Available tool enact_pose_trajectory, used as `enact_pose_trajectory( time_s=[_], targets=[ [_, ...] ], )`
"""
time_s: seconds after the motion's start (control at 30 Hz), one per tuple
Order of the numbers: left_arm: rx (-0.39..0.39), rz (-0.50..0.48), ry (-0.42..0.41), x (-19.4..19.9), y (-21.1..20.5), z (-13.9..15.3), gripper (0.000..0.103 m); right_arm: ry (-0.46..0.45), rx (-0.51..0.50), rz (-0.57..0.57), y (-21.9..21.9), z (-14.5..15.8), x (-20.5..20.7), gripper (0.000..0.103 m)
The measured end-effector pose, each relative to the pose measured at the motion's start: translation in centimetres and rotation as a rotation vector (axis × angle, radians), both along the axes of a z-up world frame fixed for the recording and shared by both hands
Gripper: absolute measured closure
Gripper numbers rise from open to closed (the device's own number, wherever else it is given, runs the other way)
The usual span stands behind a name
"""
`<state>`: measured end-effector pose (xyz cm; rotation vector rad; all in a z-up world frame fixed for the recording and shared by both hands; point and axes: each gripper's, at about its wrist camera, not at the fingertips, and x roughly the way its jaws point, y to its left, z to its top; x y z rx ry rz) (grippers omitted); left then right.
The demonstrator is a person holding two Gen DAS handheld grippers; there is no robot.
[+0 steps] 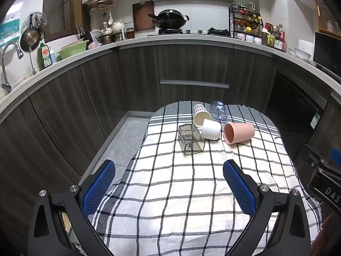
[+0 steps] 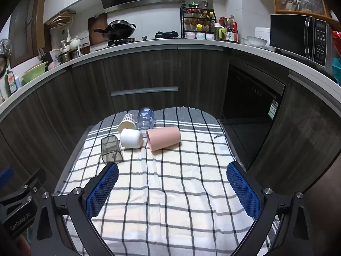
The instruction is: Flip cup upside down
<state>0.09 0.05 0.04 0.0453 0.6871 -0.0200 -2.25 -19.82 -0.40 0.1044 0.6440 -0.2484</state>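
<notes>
we hold the left gripper (image 1: 169,182) low over the near end of the checked cloth (image 1: 170,202), its blue pads (image 1: 99,186) spread wide with nothing between them. the right gripper (image 2: 172,185) sits beside it at about the same height, jaws also spread and empty; its edge shows at three o'clock in the left view.

ahead of us, toward twelve o'clock on the cloth, five cups lie tipped on their sides in a loose cluster. going left to right in the right view: a smoky square cup (image 2: 111,149) with its mouth toward us, a white cup (image 2: 131,138) just beside it, a cream striped cup (image 2: 127,123) behind the white one at about eleven o'clock from it, a clear cup (image 2: 145,119) with pale print next to the striped one, and a pink cup (image 2: 164,138) at three o'clock from the white cup, mouth turned left. the white cup looks to touch the striped one. both grippers are well apart from the cups.

behind the table runs a dark cabinet (image 2: 145,72) front, with a wok (image 2: 119,29) on the stove at twelve o'clock and a microwave (image 2: 298,35) at two o'clock.
</notes>
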Motion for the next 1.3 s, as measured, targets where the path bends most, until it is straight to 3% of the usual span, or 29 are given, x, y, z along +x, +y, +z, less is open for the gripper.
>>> enact_pose_trajectory(
  time_s=[1.3],
  targets=[
    [0.008,-0.013,-0.001,0.04,-0.43,-0.79,0.0,0.014,0.025,-0.008,-0.33,-0.42,0.38,0.001]
  ],
)
